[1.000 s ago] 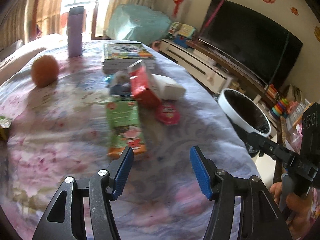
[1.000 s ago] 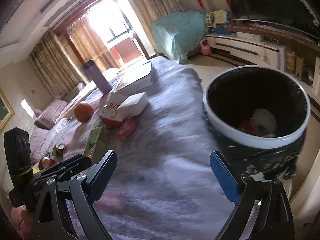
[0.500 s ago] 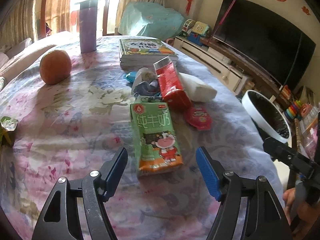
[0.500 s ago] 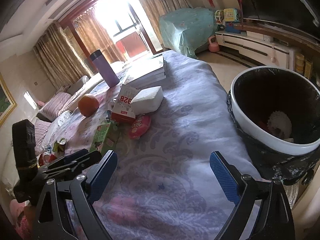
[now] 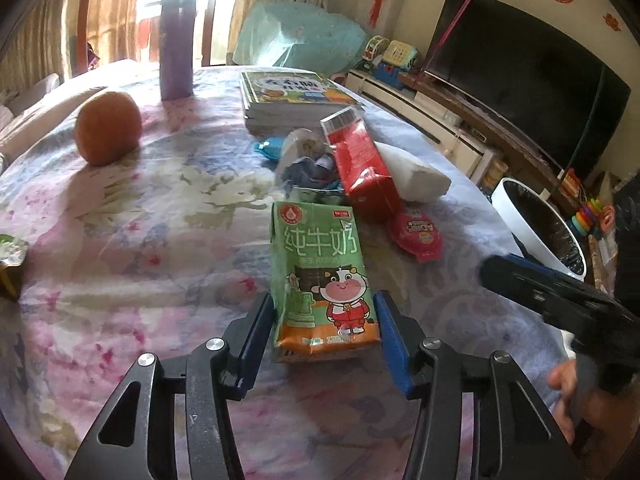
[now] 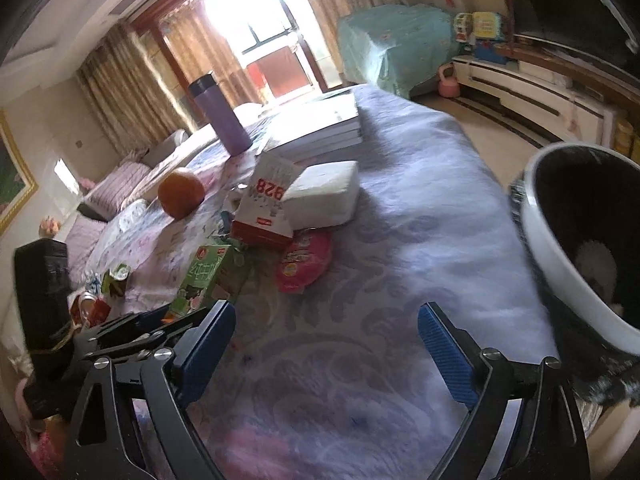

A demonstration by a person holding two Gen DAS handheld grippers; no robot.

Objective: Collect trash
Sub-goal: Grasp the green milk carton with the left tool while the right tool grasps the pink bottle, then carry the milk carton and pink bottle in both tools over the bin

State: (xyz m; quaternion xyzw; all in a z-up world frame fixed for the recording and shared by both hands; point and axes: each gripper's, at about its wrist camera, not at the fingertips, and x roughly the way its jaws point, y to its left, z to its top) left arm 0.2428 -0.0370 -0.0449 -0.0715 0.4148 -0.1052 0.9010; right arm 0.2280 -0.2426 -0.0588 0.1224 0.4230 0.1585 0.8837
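Note:
A green milk carton (image 5: 320, 280) lies flat on the flowered tablecloth. My left gripper (image 5: 324, 328) is open, its two fingers on either side of the carton's near end, close to it. The carton also shows in the right wrist view (image 6: 200, 280). Behind it lie a red carton (image 5: 364, 172), a pink round wrapper (image 5: 416, 232), crumpled wrappers (image 5: 308, 160) and a white tissue pack (image 5: 412, 172). My right gripper (image 6: 326, 332) is open and empty above the table's near edge. The white bin with a black liner (image 6: 560, 248) stands to its right beside the table.
An orange (image 5: 108, 128), a purple flask (image 5: 176, 48) and a stack of books (image 5: 292, 100) stand further back. A small green wrapper (image 5: 10, 256) lies at the left edge. A TV (image 5: 520, 68) and low cabinet line the right wall.
My left gripper has moved forward so its fingers now flank the green carton's near end. My right gripper has swung left, away from the bin, towards the table.

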